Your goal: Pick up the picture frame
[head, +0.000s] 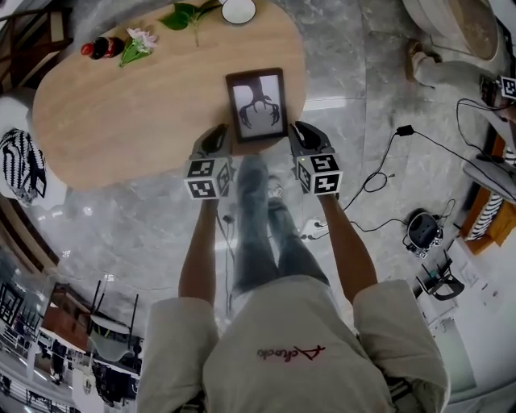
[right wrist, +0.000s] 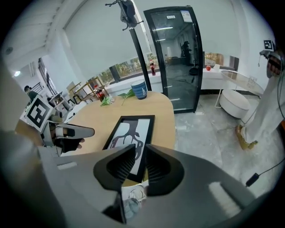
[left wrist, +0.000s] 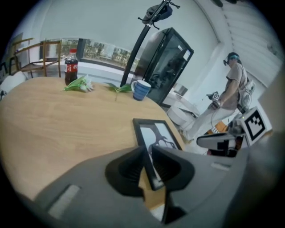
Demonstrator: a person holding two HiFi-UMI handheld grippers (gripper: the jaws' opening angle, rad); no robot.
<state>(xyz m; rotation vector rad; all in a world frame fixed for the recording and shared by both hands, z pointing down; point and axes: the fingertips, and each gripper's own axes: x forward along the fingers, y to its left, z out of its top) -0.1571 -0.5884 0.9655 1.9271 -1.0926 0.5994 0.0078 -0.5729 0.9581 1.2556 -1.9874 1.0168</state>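
Note:
The picture frame [head: 257, 103] is dark, holds a black tree-like print and lies flat at the near edge of the oval wooden table [head: 121, 113]. My left gripper [head: 215, 141] sits at its near left corner and my right gripper [head: 301, 134] at its near right corner. In the left gripper view the frame's [left wrist: 156, 132] left edge runs into the narrow gap of the left gripper [left wrist: 148, 162]. In the right gripper view the frame [right wrist: 133, 131] shows beyond the slightly parted right gripper [right wrist: 140, 164]. The pads do not press on it in either view.
At the table's far end stand a cola bottle [head: 101, 47], cut flowers [head: 139, 42], a leafy stem [head: 184, 14] and a cup [head: 239, 10]. A black-and-white cushioned seat [head: 20, 165] is at the left. Cables [head: 387, 165] lie on the marble floor at the right. A person [left wrist: 234, 89] stands farther off.

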